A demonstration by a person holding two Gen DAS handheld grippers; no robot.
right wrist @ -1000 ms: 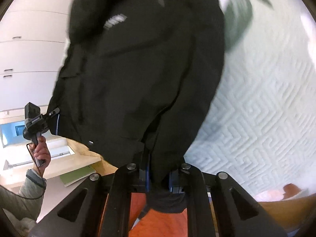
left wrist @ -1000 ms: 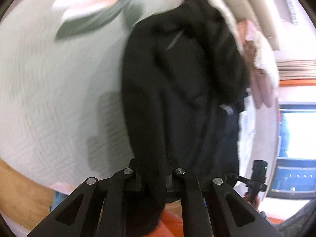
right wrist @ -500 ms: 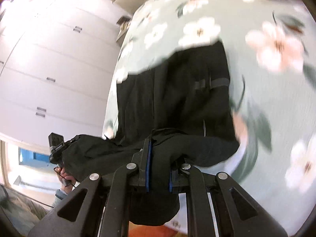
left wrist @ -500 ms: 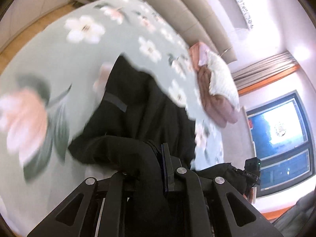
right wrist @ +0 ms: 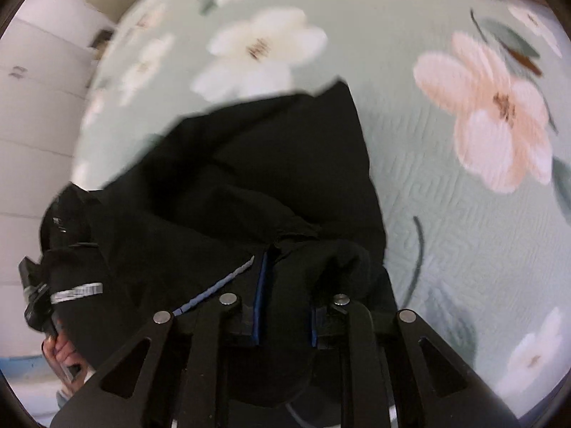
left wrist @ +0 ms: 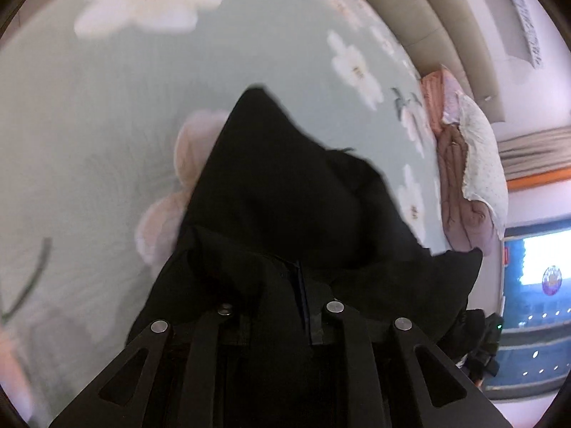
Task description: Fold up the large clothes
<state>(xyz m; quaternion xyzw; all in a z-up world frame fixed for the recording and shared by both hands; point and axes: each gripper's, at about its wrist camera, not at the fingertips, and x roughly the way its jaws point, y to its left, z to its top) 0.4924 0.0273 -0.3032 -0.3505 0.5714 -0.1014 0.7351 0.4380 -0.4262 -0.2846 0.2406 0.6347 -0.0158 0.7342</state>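
Pale green bedding (left wrist: 107, 125) printed with big white and pink flowers fills the left wrist view, with a padded headboard (left wrist: 421, 35) far off to the right and a heap of pink and white linen (left wrist: 467, 164) beside it. On that bedding the black garment (left wrist: 285, 196) lies bunched, its near edge gathered up between the jaws of the left gripper (left wrist: 282, 306), which are narrow and opening with cloth between them. Seen from the right wrist, the same black garment (right wrist: 249, 178) spreads from the middle toward the left, a grey reflective strip (right wrist: 76, 292) showing near the left edge, where a hand (right wrist: 60, 353) grips the other tool. Nearest the lens, the right gripper (right wrist: 283, 306) has a thick fold of fabric between its blue-edged pads, jaws narrow and opening. Judging by the heaped, uneven cloth, the garment has only been laid down; smoothing and the real folds remain
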